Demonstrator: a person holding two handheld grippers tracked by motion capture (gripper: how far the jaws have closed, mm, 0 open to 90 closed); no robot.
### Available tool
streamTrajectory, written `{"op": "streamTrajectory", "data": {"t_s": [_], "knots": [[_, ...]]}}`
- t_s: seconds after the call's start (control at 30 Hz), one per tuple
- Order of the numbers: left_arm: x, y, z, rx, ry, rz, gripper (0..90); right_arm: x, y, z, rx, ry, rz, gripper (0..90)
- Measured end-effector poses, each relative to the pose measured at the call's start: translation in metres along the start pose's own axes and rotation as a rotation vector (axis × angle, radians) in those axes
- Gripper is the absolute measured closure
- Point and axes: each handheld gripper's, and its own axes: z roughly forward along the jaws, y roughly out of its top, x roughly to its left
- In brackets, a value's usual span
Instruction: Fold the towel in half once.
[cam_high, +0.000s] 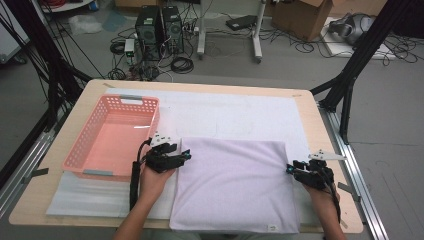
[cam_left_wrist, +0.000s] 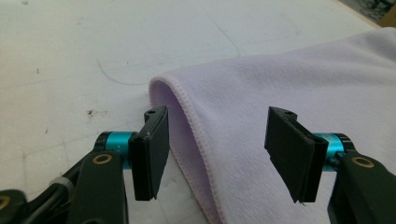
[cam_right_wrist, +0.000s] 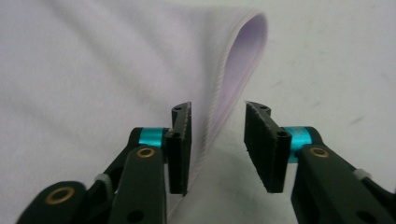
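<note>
A lilac towel (cam_high: 232, 182) lies folded flat on the white mat (cam_high: 235, 112) at the near middle of the table. My left gripper (cam_high: 186, 155) sits at the towel's left edge near its far corner. In the left gripper view the left gripper (cam_left_wrist: 217, 149) is open, with the stitched hem (cam_left_wrist: 196, 135) running between the jaws and touching neither pad. My right gripper (cam_high: 290, 169) is at the towel's right edge. In the right gripper view the right gripper (cam_right_wrist: 217, 149) is also open, and the raised towel edge (cam_right_wrist: 233, 79) stands between its pads without being pinched.
An empty pink plastic basket (cam_high: 154, 120) stands on the table's left side, just beyond my left gripper. The wooden table (cam_high: 320, 125) ends close to my right hand. Computers, cables and a cardboard box lie on the floor beyond the far edge.
</note>
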Motion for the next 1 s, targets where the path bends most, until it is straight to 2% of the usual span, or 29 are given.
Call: {"op": "streamTrajectory", "data": {"t_s": [0.03,0.17,0.23,0.3,0.37,0.4,0.47,0.5,0.53,0.57,0.7,0.77,0.87,0.9,0.93,0.97,1.0], "knots": [[0.001,0.001,0.003,0.009,0.015,0.011,40.3,-0.002,0.001,-0.001,-0.011,-0.007,0.011,58.8],[0.007,0.006,0.017,0.033,0.068,0.001,40.5,-0.005,-0.001,-0.003,-0.025,-0.004,0.029,58.6],[0.009,0.006,0.023,0.028,0.079,-0.017,41.8,-0.004,-0.001,-0.004,-0.024,0.0,0.024,58.5],[0.01,0.004,0.031,0.059,0.074,-0.02,43.8,-0.003,0.0,-0.004,-0.03,0.009,0.023,57.5],[0.009,0.005,0.034,0.074,0.089,-0.004,48.3,-0.002,0.003,-0.003,-0.034,0.017,0.019,55.1],[0.007,0.006,0.035,0.08,0.105,0.017,49.7,-0.001,0.004,-0.001,-0.032,0.019,0.019,53.9],[0.006,0.006,0.034,0.094,0.118,0.07,62.9,-0.002,0.009,0.005,-0.026,0.014,0.022,50.7],[0.009,0.007,0.033,0.104,0.058,0.045,75.3,-0.002,0.012,0.01,-0.02,0.006,0.021,49.5],[0.009,0.008,0.033,0.113,0.058,0.036,84.7,-0.003,0.015,0.015,-0.015,-0.008,0.025,47.6],[0.008,0.008,0.033,0.114,0.061,0.047,85.3,-0.004,0.019,0.022,-0.003,-0.017,0.038,46.6],[0.009,0.009,0.032,0.11,0.089,0.013,86.1,-0.007,0.031,0.041,0.032,-0.031,0.068,45.9],[0.012,0.008,0.03,0.109,0.098,0.004,86.2,-0.007,0.034,0.049,0.057,-0.046,0.066,51.4],[0.01,0.008,0.03,0.104,0.106,0.002,86.3,-0.004,0.039,0.05,0.084,-0.083,0.046,59.9],[0.01,0.007,0.03,0.097,0.108,-0.001,86.3,-0.002,0.039,0.051,0.087,-0.079,0.044,69.0],[0.01,0.006,0.03,0.097,0.108,-0.002,86.3,-0.001,0.039,0.051,0.091,-0.031,0.04,84.4],[0.011,0.006,0.03,0.094,0.104,-0.008,86.3,0.0,0.039,0.051,0.093,-0.021,0.034,84.3],[0.011,0.006,0.03,0.095,0.103,-0.014,86.4,0.003,0.04,0.051,0.099,-0.034,0.014,85.0]]}}
